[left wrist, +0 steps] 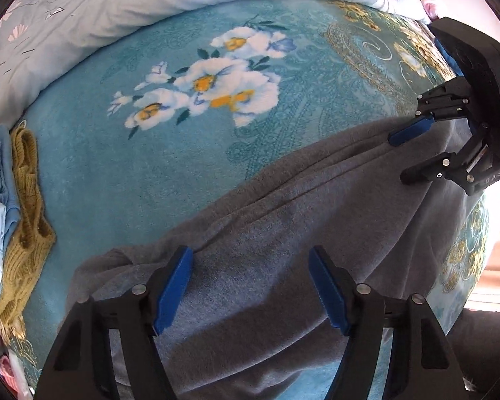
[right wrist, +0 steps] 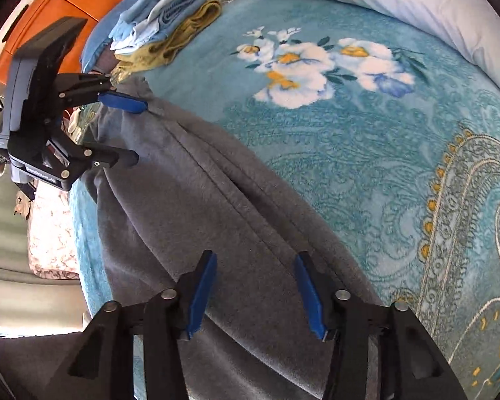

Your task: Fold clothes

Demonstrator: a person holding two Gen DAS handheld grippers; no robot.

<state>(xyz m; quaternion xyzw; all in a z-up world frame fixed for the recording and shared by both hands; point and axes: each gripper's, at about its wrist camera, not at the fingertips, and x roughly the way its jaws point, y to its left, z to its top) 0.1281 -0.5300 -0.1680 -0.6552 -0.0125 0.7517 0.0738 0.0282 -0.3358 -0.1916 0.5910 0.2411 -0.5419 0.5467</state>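
**A:** ok so where's the garment at? All I'm getting is a wall of teal.

**B:** The teal is a floral blanket (left wrist: 123, 180) spread over a bed. The grey fleece garment (left wrist: 283, 233) lies on top of it, along the near edge, stretched long with a couple of lengthwise folds or seams running down it.

**A:** and the tongs?

**B:** Both pairs point down at the grey fabric, one toward each end. The left tongs (left wrist: 250, 290) are released: blue pads spread apart with fleece showing between them, not pinching anything. The right tongs (right wrist: 255, 295) look the same in their own view, a clear gap, cloth under them and nothing clamped. They stand narrower than the left pair though.

**A:** can each see the other?

**B:** Yep. From the left wrist the right tongs sit at the far right over the garment's edge, one blue pad (left wrist: 411, 130) just about on the cloth.

**A:** anything else on the bed?

**B:** A stack of folded clothes (right wrist: 156, 16), light blue stuff over a mustard knit sweater (left wrist: 26, 220), off to the left. Pale duvet (left wrist: 123, 3) bunched along the far side.
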